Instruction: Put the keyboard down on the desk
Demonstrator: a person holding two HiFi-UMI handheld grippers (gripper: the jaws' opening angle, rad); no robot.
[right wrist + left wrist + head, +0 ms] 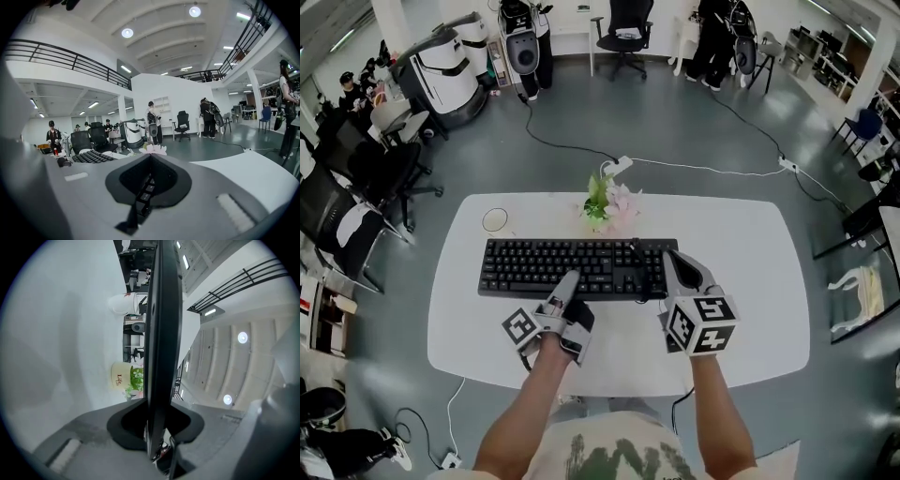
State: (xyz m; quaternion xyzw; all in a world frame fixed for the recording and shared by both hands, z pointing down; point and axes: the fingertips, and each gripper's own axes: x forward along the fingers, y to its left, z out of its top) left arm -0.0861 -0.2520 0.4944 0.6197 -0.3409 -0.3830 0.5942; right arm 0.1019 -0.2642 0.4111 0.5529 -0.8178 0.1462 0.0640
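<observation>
A black keyboard (572, 265) sits level on the white desk (750, 300), or perhaps just above it, its near edge pinched in the narrow fingers (70, 446) of the left gripper (569, 281) and its right end clamped by the right gripper (672, 261); both ends should go down together before either lets go.

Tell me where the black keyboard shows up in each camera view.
Head view: black keyboard, centre of the picture.
Left gripper view: edge-on, a dark upright band at centre.
Right gripper view: keys left of centre, and between the jaws.
Shared landmark: cream pot of pink flowers.
</observation>
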